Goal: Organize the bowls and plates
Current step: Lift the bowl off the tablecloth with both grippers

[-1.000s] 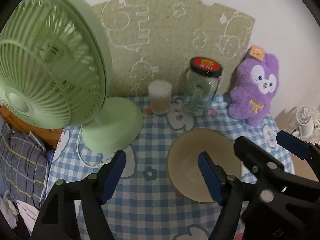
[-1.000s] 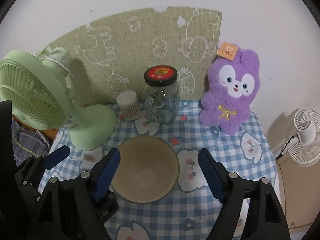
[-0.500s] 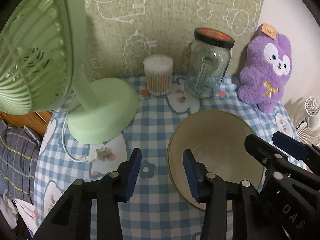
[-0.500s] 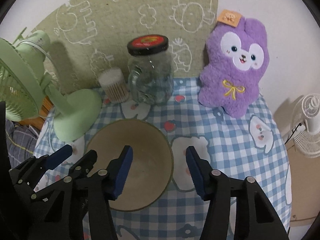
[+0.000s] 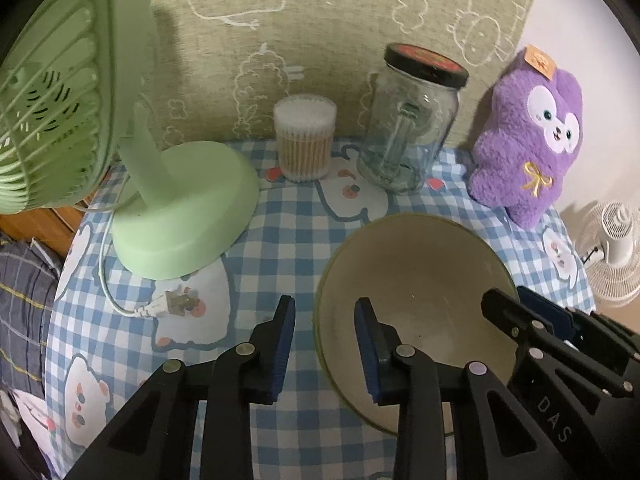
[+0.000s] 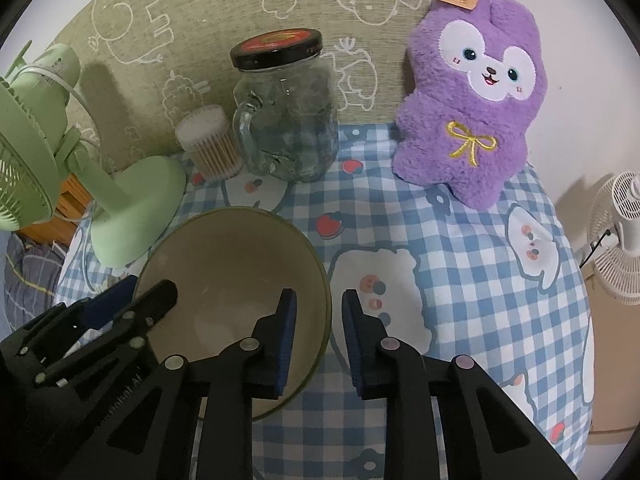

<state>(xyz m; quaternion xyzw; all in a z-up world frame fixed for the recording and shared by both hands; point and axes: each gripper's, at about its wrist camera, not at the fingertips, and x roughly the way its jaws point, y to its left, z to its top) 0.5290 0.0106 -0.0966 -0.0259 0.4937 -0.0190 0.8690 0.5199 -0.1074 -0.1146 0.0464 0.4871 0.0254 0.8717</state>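
Fingers (image 5: 366,344) of both grippers straddle opposite sides of the bowl's rim, parted and not yet pinching.

Left gripper (image 5: 325,344) and right gripper (image 6: 318,330) each have one pad inside the bowl (image 5: 416,280) and one outside. It sits upright on the checked cloth (image 6: 460,264), mouth up, round with no long axis, just in front of the glass jar (image 6: 286,116). Closing both evenly and lifting level would likely avoid tipping.

Checked table (image 5: 280,240); bowl (image 5: 420,280), fan (image 5: 180,220), jar (image 5: 412,120)
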